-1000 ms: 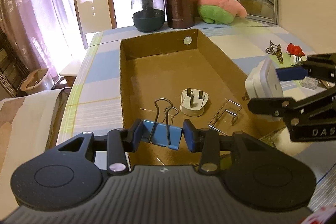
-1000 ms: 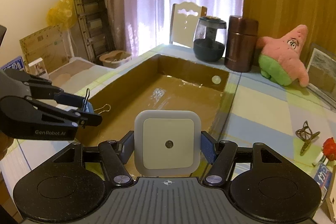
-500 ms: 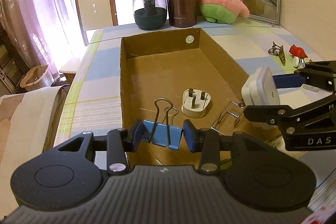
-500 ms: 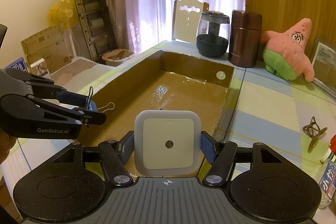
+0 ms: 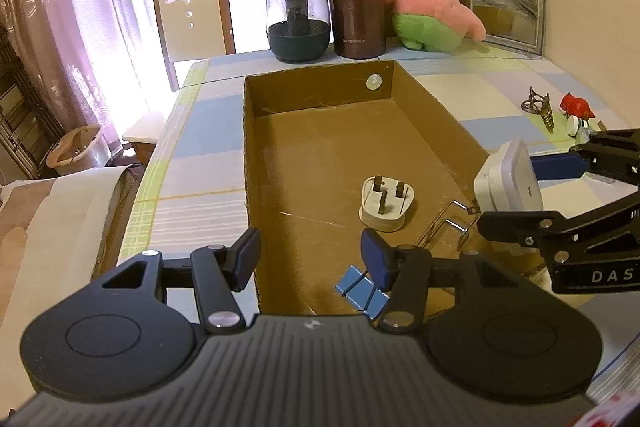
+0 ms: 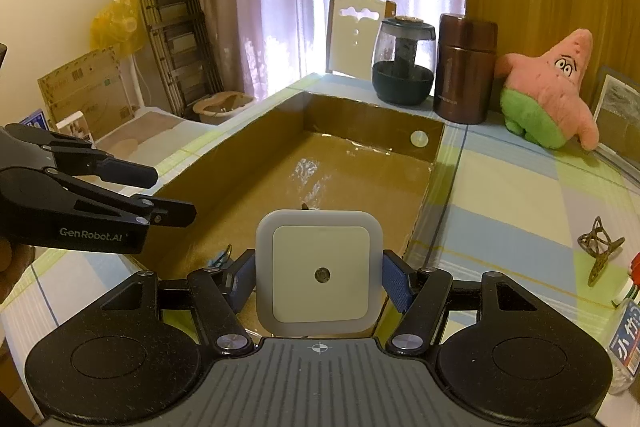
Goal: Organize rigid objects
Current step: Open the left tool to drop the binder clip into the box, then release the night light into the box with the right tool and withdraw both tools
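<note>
My left gripper [image 5: 312,257] hangs over the near end of the cardboard box [image 5: 245,147], and its jaws are opening with nothing pressed between them. The blue binder clip [image 5: 360,291] lies on the box floor just below, partly behind the right finger. A white three-pin plug [image 5: 386,205] and a bent wire clip [image 5: 444,227] also lie in the box. My right gripper [image 6: 320,281] is shut on a white square night light [image 6: 320,273] over the box's right wall. In the left wrist view, the night light [image 5: 508,179] shows at the right.
At the table's far end stand a dark glass jar [image 5: 298,21], a brown flask [image 5: 356,11], a pink star plush [image 5: 436,7] and a picture frame [image 5: 506,13]. A metal ornament [image 5: 538,103], a red toy [image 5: 576,107] and a bottle [image 6: 626,339] are right of the box. A chair [image 5: 192,23] is behind.
My left gripper's jaws have spread apart and the blue binder clip has dropped from them onto the box floor. The right gripper keeps its hold on the night light.
</note>
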Tool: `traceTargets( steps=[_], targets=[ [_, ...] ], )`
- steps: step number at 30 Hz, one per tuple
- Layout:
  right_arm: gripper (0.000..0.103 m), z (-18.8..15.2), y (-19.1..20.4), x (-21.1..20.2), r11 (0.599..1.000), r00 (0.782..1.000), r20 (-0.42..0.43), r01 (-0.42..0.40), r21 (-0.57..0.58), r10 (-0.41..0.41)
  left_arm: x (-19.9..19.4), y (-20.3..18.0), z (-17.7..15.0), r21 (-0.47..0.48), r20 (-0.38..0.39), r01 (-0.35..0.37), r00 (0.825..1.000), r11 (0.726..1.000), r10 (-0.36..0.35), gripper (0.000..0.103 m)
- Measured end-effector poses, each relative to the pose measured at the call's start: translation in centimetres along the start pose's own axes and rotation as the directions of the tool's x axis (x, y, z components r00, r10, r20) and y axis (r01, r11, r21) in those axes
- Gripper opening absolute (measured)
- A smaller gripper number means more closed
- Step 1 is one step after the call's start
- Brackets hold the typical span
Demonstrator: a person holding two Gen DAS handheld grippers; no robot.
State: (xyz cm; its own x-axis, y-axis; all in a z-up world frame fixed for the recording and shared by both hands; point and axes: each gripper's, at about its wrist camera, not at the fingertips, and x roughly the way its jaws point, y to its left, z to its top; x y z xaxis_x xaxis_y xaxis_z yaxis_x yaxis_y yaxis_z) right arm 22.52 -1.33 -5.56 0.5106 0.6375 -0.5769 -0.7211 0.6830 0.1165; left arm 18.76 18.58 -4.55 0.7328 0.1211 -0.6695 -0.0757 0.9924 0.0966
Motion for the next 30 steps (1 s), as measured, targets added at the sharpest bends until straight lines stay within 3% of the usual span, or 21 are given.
traceTargets(
  steps=[7, 11, 22, 30],
  targets=[
    [0.063, -0.3, -0.2, 0.2, 1.0, 0.999, 0.034, -0.025, -0.003, 0.025, -0.1, 0.1, 0.0, 0.001, 0.011, -0.007, 1.0, 1.0, 0.007, 0.05],
    [0.078, -0.2, -0.3, -0.2, 1.0, 0.999, 0.052, -0.006, 0.003, 0.006, -0.3, 0.2, 0.1, -0.006, 0.018, -0.014, 1.0, 1.0, 0.014, 0.05],
    [0.078, -0.5, -2.2, -2.3, 0.996, 0.994, 0.081, 0.066, 0.057, -0.071, -0.7, -1.5, 0.9, 0.0, 0.057, 0.033, 0.998, 0.999, -0.033, 0.05],
    [0.079, -1.8, -4.7, -4.9, 0.98, 0.98, 0.095, 0.162, 0.111, -0.173, -1.3, -4.2, 1.8, 0.006, 0.102, 0.097, 0.99, 0.995, -0.097, 0.052]
  ],
)
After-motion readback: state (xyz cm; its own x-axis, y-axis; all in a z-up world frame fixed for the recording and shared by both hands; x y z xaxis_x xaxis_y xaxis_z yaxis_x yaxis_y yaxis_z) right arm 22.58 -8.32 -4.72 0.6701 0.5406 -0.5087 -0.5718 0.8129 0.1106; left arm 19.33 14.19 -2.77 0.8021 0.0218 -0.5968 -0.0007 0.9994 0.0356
